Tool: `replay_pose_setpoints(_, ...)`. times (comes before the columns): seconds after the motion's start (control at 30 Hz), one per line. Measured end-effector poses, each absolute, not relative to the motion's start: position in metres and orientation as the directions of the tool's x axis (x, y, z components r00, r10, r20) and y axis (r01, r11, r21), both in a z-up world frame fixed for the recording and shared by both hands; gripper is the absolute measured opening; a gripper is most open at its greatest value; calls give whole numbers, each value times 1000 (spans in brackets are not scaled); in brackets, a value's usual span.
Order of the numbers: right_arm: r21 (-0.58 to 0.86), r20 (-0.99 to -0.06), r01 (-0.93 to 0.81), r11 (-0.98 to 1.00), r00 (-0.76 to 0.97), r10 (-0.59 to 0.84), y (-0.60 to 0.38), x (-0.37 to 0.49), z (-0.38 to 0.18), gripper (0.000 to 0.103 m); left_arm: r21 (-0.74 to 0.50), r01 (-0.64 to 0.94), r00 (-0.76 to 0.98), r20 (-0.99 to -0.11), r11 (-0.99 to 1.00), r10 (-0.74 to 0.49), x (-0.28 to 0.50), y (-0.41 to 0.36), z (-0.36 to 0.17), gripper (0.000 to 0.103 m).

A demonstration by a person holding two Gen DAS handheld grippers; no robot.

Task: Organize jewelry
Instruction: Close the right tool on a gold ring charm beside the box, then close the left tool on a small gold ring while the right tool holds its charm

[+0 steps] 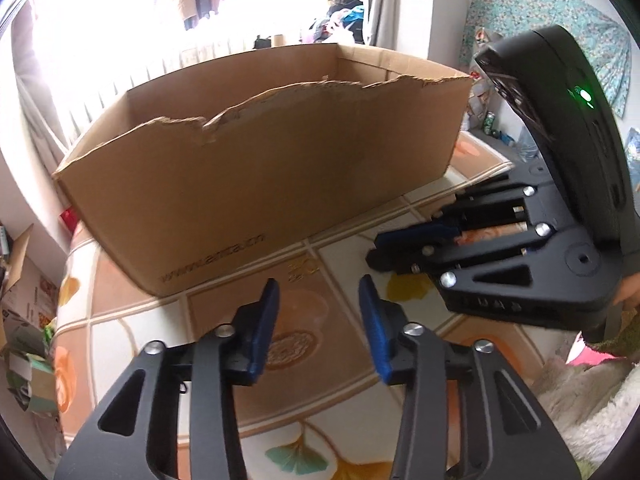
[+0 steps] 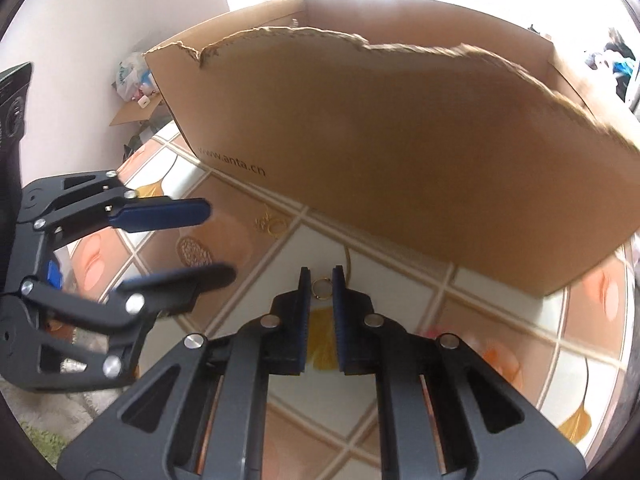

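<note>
On the tiled table: a ragged-edged cardboard box (image 1: 256,184) stands upright near the far side, its open top torn along the near wall.
Table surface: patterned cloth (image 1: 336,392) in beige and peach squares with leaf prints.
Ring: a small gold ring (image 2: 321,289) sits between the right gripper's fingertips, just in front of the box's near wall (whether it rests on the cloth or hangs lifted I cannot tell).
Right gripper (image 2: 321,286): jaws drawn narrow, the blue pads at either edge of the ring, apparently pinching it.
Left gripper (image 1: 319,308): jaws parted, nothing between the blue pads, poised above the cloth beside the right gripper.
Other jewelry: a small tangle of gold pieces (image 2: 273,222) lies on the cloth near the box's printed corner.
</note>
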State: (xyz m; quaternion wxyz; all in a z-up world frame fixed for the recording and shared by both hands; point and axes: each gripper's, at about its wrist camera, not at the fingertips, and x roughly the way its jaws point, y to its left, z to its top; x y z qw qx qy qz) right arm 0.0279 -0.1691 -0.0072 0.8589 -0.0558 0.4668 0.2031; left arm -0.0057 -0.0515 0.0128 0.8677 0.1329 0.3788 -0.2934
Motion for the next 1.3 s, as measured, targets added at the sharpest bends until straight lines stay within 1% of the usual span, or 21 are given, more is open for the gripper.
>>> replay_pose_setpoints(0.1,115,-823,-376,919,482,300,-178,19,-6,10,-12,634,511,-745,773,-430,-2,-63,8,31)
replay_pose_setpoints(0.17,129,-820,-365,922,484,306,-182,17,-6,10,-17,632,487,-769,775,-414,5,-69,1,28)
replay_pose_setpoints(0.3,151,-814,-354,923,484,320,-185,16,-6,10,-53,611,470,-778,790,-416,15,-70,-3,27)
replay_pose_setpoints(0.4,160,-811,-354,921,485,327,-190,14,-5,10,-50,581,484,-781,812,-395,27,-66,-4,27)
replay_pose_setpoints(0.53,170,-807,-355,919,485,336,-197,13,-3,10,-82,564,475,-782,821,-404,38,-63,-4,27)
replay_pose_setpoints(0.93,187,-801,-352,917,486,350,-207,11,-1,10,-18,579,498,-783,815,-371,33,-68,0,28)
replay_pose_setpoints(1.1,187,-801,-354,916,485,351,-206,11,-1,10,6,594,525,-761,805,-381,21,-68,9,27)
replay_pose_setpoints(1.3,188,-801,-353,917,486,351,-209,10,1,10,8,587,504,-786,809,-358,26,-74,-2,27)
